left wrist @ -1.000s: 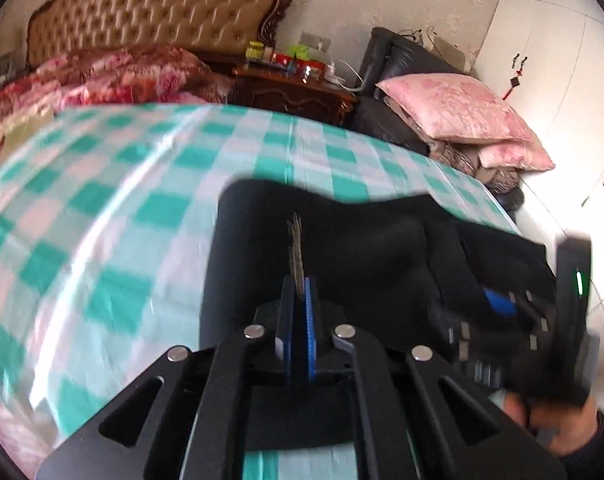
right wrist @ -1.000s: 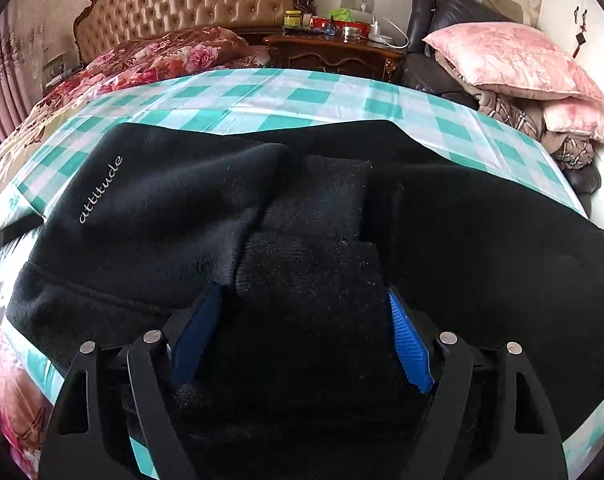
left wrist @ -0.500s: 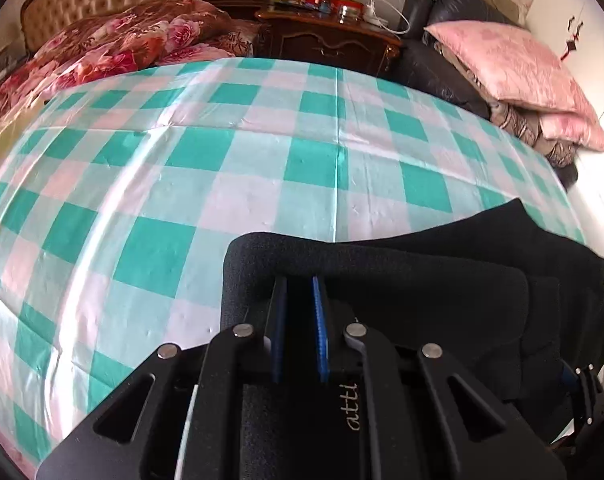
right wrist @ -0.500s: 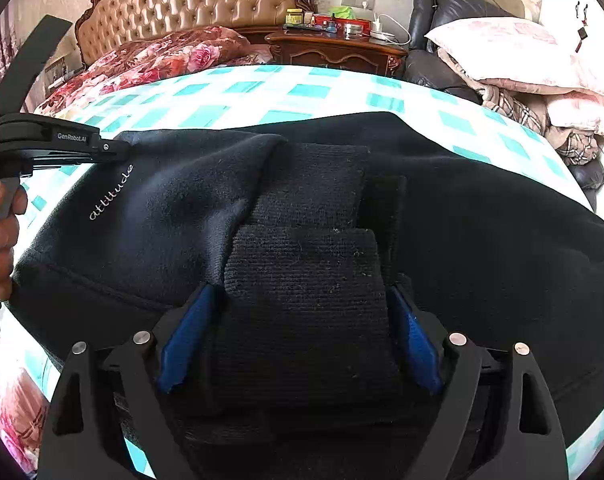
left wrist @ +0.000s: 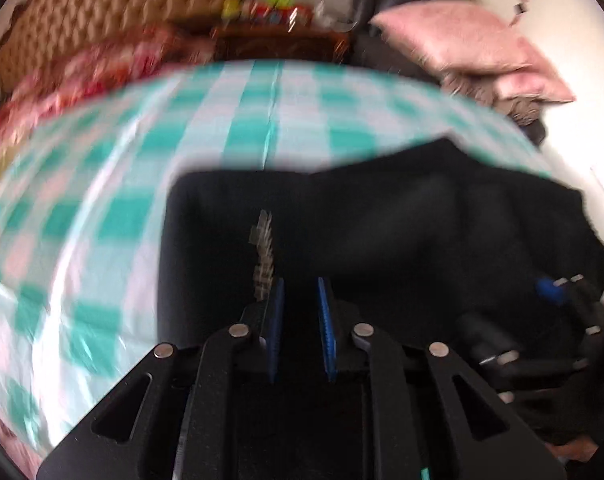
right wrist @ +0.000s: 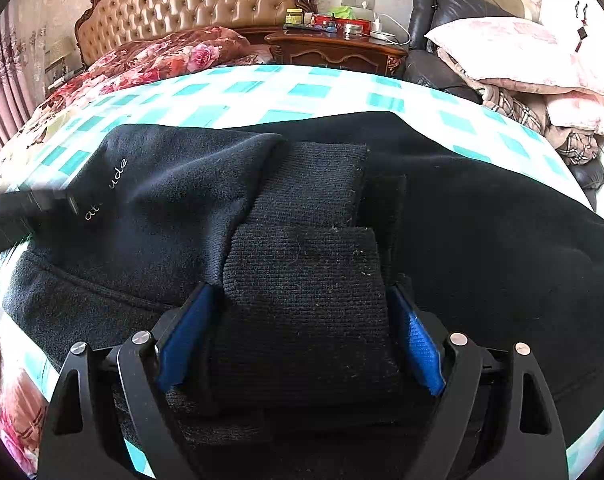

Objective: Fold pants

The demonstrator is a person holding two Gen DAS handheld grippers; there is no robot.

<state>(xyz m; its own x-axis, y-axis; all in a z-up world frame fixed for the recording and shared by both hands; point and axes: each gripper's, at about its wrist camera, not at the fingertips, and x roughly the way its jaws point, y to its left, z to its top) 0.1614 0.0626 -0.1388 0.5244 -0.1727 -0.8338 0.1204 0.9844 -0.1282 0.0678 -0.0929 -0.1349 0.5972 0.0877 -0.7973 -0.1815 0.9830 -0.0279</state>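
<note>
Black pants (right wrist: 482, 220) lie folded on the green-checked sheet (right wrist: 302, 88). Their ribbed cuff (right wrist: 302, 280) sits between the wide-apart blue pads of my right gripper (right wrist: 302, 288), which is open and straddles it. My left gripper (left wrist: 299, 284) hovers low over the pants (left wrist: 422, 220), just behind the white lettering (left wrist: 263, 256). Its jaws are opening with a narrow gap, and only flat black cloth shows under it. In the right wrist view the left gripper (right wrist: 29, 204) is a blurred dark bar covering part of the lettering (right wrist: 105, 188). The right gripper's fingers (left wrist: 548, 288) show at the right of the left wrist view.
A tufted headboard (right wrist: 205, 4) and a red floral quilt (right wrist: 161, 56) are at the far left. A wooden nightstand (right wrist: 338, 48) with small items stands behind the bed. Pink pillows (right wrist: 522, 52) are piled on a dark chair at the right.
My left gripper has swung in over the lettered corner of the pants and sunk toward it, and its pads have parted. The right gripper's pads have spread a little wider around the cuff.
</note>
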